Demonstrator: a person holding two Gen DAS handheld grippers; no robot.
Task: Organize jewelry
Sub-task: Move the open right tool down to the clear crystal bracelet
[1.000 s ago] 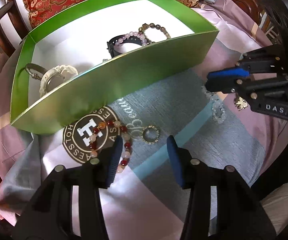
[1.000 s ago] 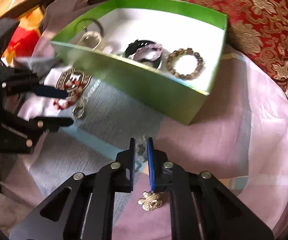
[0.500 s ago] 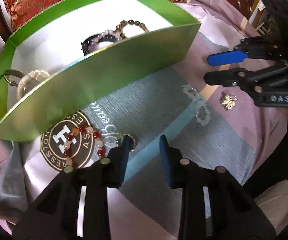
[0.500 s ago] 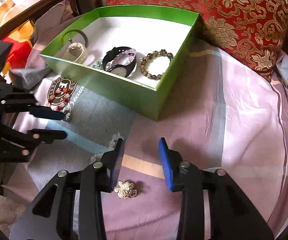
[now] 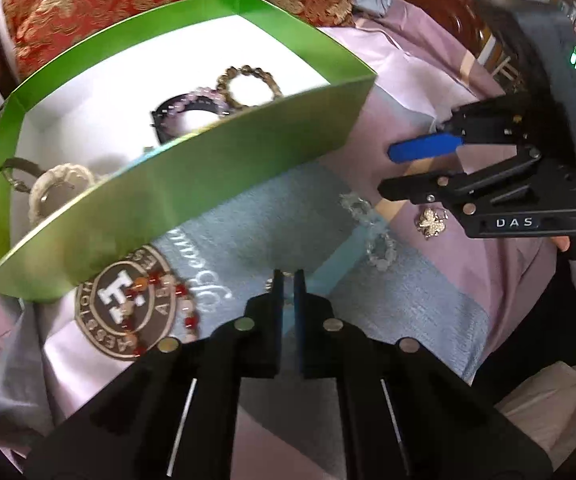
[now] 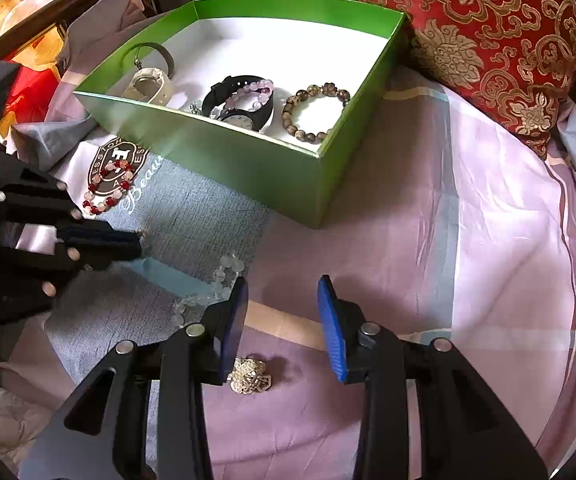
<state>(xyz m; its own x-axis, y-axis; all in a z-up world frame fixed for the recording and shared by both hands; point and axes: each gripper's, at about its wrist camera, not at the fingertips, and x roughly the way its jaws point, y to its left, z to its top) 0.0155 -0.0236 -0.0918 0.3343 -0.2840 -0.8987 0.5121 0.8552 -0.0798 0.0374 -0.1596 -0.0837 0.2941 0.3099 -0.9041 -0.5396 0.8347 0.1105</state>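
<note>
The left claw [image 5: 288, 280] has pinched shut on the small ring [image 5: 285, 274]; right claw [image 6: 281, 308] spread. Beside the green box [image 6: 247, 160], three pieces remain.

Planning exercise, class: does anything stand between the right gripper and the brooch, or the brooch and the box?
Nothing visible between the open right gripper and the brooch, which lies bare on the cloth by its left finger. Toward the box, only its near wall stands in the way; it would likely need lifting over.
</note>
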